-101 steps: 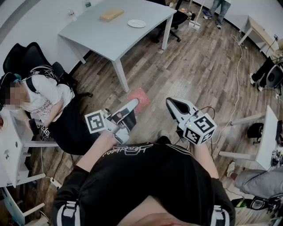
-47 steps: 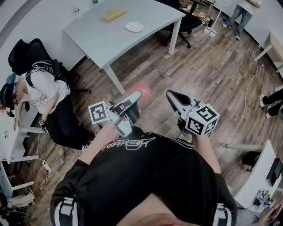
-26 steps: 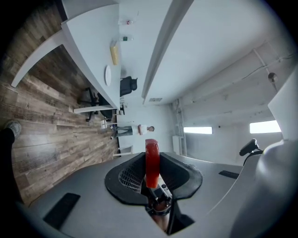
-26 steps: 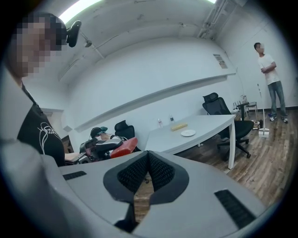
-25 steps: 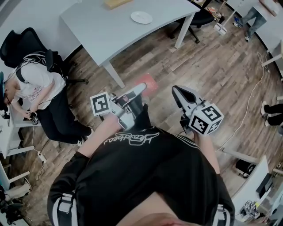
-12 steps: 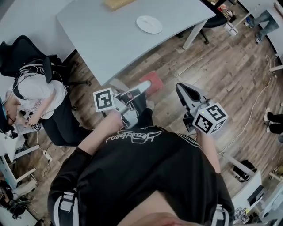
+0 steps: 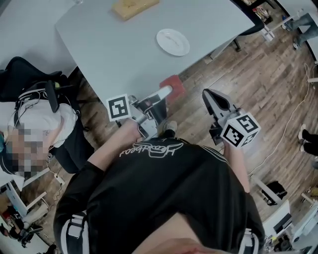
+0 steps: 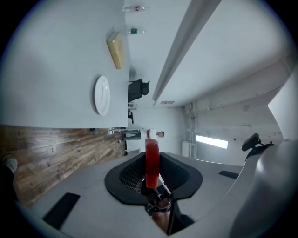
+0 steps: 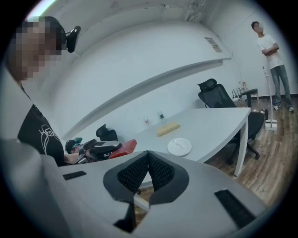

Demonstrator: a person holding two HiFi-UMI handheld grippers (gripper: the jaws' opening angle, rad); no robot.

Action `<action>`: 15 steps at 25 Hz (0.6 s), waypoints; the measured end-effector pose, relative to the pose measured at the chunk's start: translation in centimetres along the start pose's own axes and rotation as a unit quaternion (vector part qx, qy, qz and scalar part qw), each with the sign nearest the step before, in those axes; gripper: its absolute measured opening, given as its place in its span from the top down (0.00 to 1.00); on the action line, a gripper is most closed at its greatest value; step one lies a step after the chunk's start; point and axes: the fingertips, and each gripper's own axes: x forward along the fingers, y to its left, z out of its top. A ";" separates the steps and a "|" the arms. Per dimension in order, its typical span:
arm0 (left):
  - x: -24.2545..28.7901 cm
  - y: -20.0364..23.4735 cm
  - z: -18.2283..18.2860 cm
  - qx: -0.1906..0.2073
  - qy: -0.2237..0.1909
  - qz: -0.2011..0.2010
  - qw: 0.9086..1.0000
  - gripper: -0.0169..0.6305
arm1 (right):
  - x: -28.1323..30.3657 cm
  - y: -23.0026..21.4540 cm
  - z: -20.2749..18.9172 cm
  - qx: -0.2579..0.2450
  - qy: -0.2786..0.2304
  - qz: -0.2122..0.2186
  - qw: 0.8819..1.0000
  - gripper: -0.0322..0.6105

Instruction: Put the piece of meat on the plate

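Note:
A flat red piece of meat (image 7: 172,84) sticks out of my left gripper (image 7: 164,92), which is shut on it at the near edge of the grey table (image 7: 114,44). Seen edge-on in the left gripper view, the meat (image 8: 152,160) stands between the pads. The white plate (image 7: 173,41) lies on the table ahead and shows as well in the left gripper view (image 8: 102,95) and the right gripper view (image 9: 179,146). My right gripper (image 7: 209,98) hangs over the wooden floor with its jaws together and nothing in them (image 9: 148,162).
A tan wooden block (image 7: 135,7) lies at the table's far side beyond the plate. A seated person (image 7: 35,131) and a black chair (image 7: 25,79) are at the left. Another person (image 9: 271,69) stands at the right by an office chair (image 9: 219,95).
I have walked toward the table: the plate and the block have come closer and lower in the head view. Both grippers keep their pose, the meat still held in the left one.

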 end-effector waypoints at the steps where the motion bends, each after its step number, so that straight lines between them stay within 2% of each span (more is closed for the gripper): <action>1: 0.1 -0.1 0.1 0.002 0.002 0.001 1.000 0.84 | 0.1 0.1 0.5 -0.001 -0.003 0.001 1.000 0.94; 8: 0.7 -0.4 0.6 0.002 0.011 0.003 1.000 0.84 | 1.1 0.4 2.0 -0.010 -0.011 0.005 1.000 0.94; 15: 0.2 -0.6 0.7 0.006 -0.005 -0.003 1.000 0.84 | 1.2 0.5 2.0 -0.028 -0.003 0.014 1.000 0.94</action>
